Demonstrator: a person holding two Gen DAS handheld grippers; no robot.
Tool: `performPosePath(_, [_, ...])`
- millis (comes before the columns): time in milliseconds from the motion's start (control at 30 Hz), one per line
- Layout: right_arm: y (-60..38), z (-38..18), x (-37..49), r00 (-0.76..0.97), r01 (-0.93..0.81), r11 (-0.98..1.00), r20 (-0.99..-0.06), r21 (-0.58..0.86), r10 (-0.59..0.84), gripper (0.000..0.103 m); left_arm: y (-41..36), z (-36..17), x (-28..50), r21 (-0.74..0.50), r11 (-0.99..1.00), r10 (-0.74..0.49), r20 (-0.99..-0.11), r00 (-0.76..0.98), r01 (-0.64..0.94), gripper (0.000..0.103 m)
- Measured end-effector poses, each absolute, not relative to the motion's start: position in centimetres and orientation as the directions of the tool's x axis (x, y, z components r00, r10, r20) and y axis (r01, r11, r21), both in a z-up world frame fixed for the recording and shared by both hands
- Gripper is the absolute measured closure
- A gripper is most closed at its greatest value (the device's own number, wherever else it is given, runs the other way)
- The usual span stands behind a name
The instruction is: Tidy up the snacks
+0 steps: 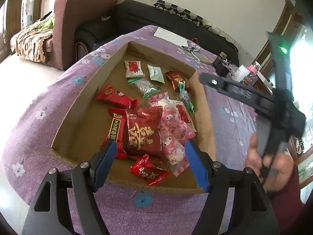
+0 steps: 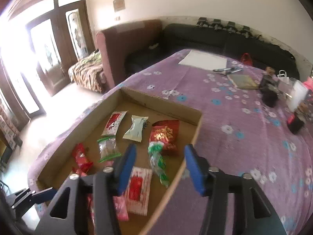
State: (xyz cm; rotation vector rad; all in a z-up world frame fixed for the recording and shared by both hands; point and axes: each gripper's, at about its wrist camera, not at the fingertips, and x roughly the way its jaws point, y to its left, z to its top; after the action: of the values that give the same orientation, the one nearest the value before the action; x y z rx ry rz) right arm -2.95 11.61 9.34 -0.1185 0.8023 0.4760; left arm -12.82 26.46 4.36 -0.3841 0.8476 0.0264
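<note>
A shallow cardboard tray point(image 1: 109, 64) on the purple flowered tablecloth holds several wrapped snacks. My left gripper point(image 1: 150, 152) is open and empty above the tray's near end, over a big red packet with gold characters point(image 1: 143, 133) and a pink cartoon packet point(image 1: 176, 131). A small red candy point(image 1: 148, 171) lies just below it. My right gripper point(image 2: 159, 162) is open and empty above the tray's right wall point(image 2: 187, 156), over a green-and-clear candy point(image 2: 157, 160) and a white-and-red packet point(image 2: 138, 190). The right gripper's body point(image 1: 254, 98) shows in the left wrist view, held by a hand.
At the tray's far end lie a white-red packet point(image 2: 114, 122), a pale green packet point(image 2: 136, 128) and a red-gold packet point(image 2: 165, 135). Farther on the table are white paper point(image 2: 203, 59), scissors point(image 2: 227, 70), a booklet point(image 2: 243, 81) and small jars point(image 2: 271, 90). Sofas stand behind.
</note>
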Motion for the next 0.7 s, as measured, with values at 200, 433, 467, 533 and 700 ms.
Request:
performPosePath(200, [8.5, 10.0, -6.5, 0.649, -0.415, 0.906, -0.672, 0.081, 0.357, 0.041, 25.1, 5.8, -13.6, -0.229, 0.954, -0.034, -0.724, 0.689, -0.193, 0.031])
performPosePath(433, [6.0, 9.0, -9.2, 0.653, -0.380, 0.920, -0.677, 0.098, 0.341, 0.035, 22.8, 6.8, -14.3, -0.052, 0.969, 0.141, -0.693, 0.707, -0.243, 0.031])
performPosePath(467, [5.7, 8.8, -9.4, 0.648, -0.380, 0.919, -0.680, 0.102, 0.343, 0.035, 22.6, 6.9, -14.3, -0.044, 0.968, 0.148, -0.693, 0.706, -0.246, 0.031])
performPosePath(533, [5.3, 8.3, -9.9, 0.639, -0.379, 0.920, -0.690, 0.103, 0.341, 0.035, 22.3, 6.9, -14.3, -0.037, 0.967, 0.155, -0.696, 0.701, -0.251, 0.031])
performPosePath(700, [4.3, 7.7, -10.9, 0.628, -0.368, 0.924, -0.704, 0.106, 0.331, 0.035, 21.6, 7.0, -14.3, -0.025, 0.968, 0.162, -0.701, 0.695, -0.251, 0.031])
